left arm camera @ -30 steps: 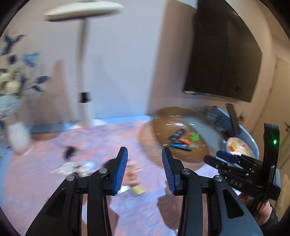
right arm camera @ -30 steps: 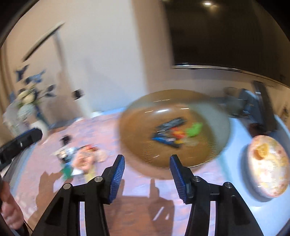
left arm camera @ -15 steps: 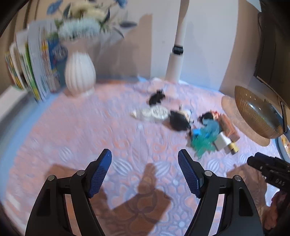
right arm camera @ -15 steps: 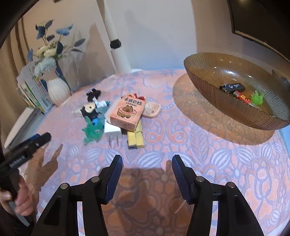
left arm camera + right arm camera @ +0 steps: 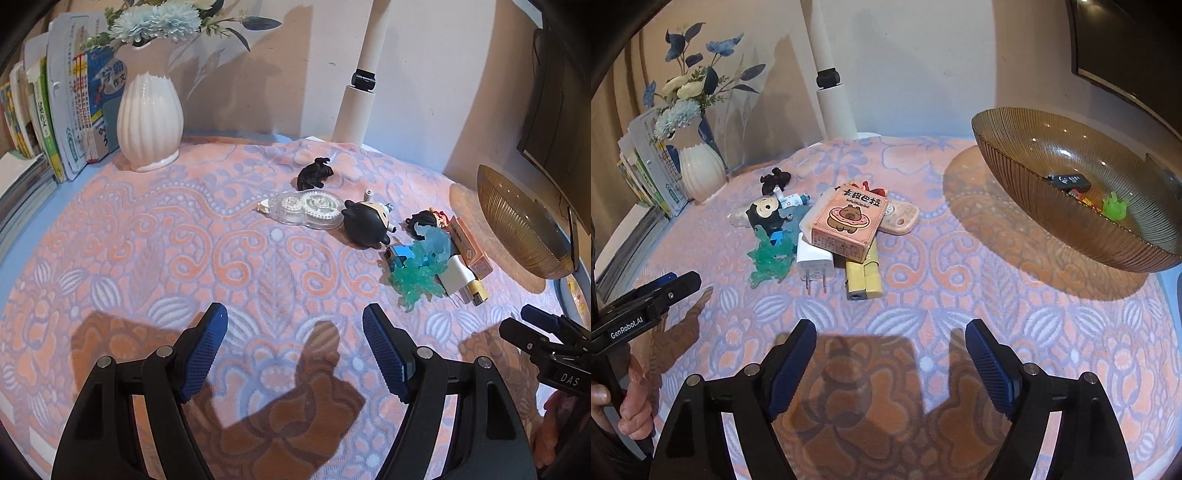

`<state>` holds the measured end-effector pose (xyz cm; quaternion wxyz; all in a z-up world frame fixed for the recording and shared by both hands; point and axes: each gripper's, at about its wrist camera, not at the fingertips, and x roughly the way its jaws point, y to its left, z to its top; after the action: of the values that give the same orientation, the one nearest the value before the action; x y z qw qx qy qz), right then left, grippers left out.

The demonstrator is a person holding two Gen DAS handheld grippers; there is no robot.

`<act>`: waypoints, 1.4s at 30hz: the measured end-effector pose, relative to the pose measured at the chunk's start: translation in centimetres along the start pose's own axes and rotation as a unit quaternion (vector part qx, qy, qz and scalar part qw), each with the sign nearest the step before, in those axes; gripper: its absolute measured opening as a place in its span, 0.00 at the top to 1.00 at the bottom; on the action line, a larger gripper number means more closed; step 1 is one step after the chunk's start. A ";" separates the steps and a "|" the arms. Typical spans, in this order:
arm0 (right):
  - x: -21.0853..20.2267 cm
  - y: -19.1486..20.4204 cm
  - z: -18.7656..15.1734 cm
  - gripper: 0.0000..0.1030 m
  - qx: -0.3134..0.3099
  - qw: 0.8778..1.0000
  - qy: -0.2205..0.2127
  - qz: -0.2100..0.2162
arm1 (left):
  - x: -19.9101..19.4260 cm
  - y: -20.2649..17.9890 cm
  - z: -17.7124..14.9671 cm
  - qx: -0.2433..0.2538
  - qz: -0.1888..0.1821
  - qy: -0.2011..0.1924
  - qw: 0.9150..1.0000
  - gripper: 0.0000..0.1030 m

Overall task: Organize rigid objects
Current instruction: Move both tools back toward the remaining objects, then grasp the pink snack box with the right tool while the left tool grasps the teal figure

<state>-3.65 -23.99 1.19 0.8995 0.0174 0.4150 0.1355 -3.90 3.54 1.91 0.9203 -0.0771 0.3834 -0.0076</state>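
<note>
Amber bowl [image 5: 1052, 206]: holds small items; left claw [image 5: 293, 350]: wide, empty; right claw [image 5: 890, 363]: opening, empty

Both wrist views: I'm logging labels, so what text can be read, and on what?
"GenRobot.AI": left hand-held gripper.
"DAS": right hand-held gripper.
"卡皮巴拉": pink capybara box.
"学霸 作文": blue book.
Box side print, other book spines and the black item in the bowl: too small to read.
</note>
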 end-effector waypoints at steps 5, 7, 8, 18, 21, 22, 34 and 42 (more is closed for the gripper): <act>0.0 0.1 -0.1 0.21 -0.003 1.000 0.000 -0.001 | 0.1 -0.3 -0.1 0.008 0.002 0.000 1.000 0.28; -0.1 0.2 -0.2 0.21 -0.006 1.000 0.001 -0.002 | 0.1 -0.3 -0.1 0.010 0.002 0.000 1.000 0.28; -0.1 0.3 -0.2 0.21 -0.007 1.000 0.001 -0.003 | 0.1 -0.3 -0.1 0.010 0.001 0.000 1.000 0.28; 0.0 0.3 -0.3 0.21 -0.003 1.000 0.004 -0.003 | 0.0 -0.6 -0.2 0.020 0.009 -0.004 1.000 0.28; 0.0 0.3 -0.2 0.21 -0.002 1.000 0.004 -0.004 | 0.1 -0.7 -0.3 0.025 0.007 -0.002 1.000 0.28; 0.0 0.3 -0.2 0.21 -0.001 1.000 0.004 -0.004 | 0.0 -0.7 -0.2 0.026 0.006 -0.002 1.000 0.28; -0.5 1.4 4.8 0.21 0.025 0.997 0.013 0.077 | 0.0 -5.9 2.6 0.117 -0.032 0.018 0.992 0.30; 4.4 2.4 6.9 0.22 0.040 0.997 0.031 0.060 | 4.9 -6.3 3.1 0.084 -0.110 0.064 0.988 0.45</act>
<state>3.74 -19.98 2.77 0.8750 0.0746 0.4460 0.1732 2.02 -2.58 1.59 0.8909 -0.0401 0.4283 -0.1456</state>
